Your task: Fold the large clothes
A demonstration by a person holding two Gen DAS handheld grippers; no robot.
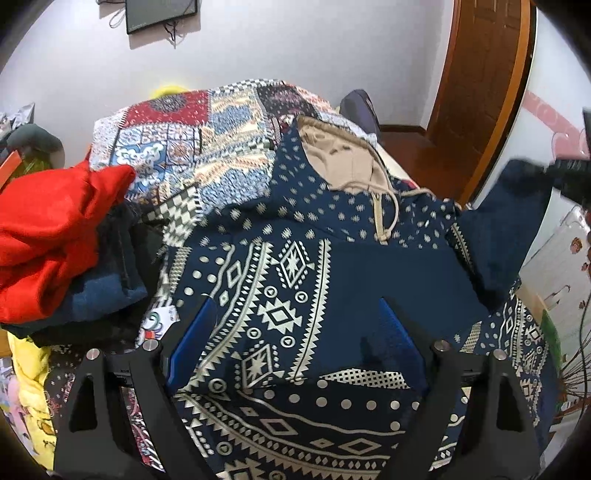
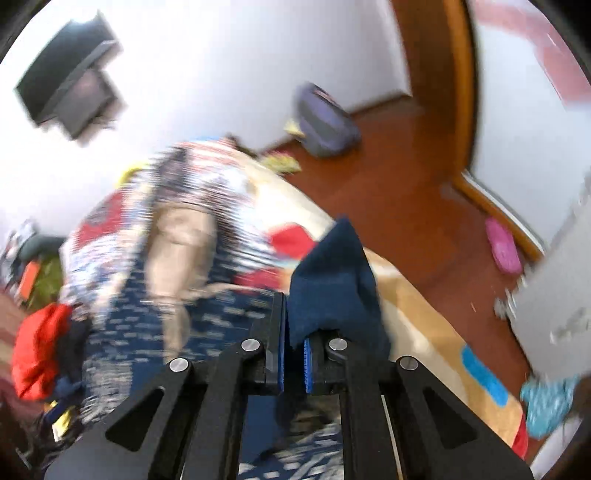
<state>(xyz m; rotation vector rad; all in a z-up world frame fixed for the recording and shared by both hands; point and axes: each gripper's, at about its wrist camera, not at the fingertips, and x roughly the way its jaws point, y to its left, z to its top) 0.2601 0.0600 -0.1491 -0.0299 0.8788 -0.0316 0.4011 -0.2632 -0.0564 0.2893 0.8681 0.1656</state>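
— While the navy patterned hoodie (image 1: pixel 295 280) lay spread front-up across the bed (image 2: pixel 417 295), where was the left gripper (image 1: pixel 295 321)?

— It hovered over the chest of the garment, its blue-padded jaws standing wide apart with nothing pressed between them.

— And the right gripper (image 2: pixel 293 332)?

— Its jaws were clamped together on a fold of the hoodie's plain navy sleeve (image 2: pixel 332 280), which stuck up past the fingertips. The right wrist view was heavily blurred, so little else could be made out there. In the left wrist view the same sleeve was lifted off the bed at the right edge.

— What else showed on the bed?

— A beige hood lining (image 1: pixel 340 158) and drawstring (image 1: pixel 391 206) lay at the far end of the hoodie, on a patchwork bedspread (image 1: pixel 177 147). A red garment (image 1: pixel 55 229) sat piled on darker clothes just beside the hoodie, on the left.

— And beyond?

— A wall-mounted screen (image 1: pixel 159 14), a wooden door frame (image 1: pixel 491 110), reddish wood flooring (image 2: pixel 406 192) and a pink slipper (image 2: pixel 502 247).
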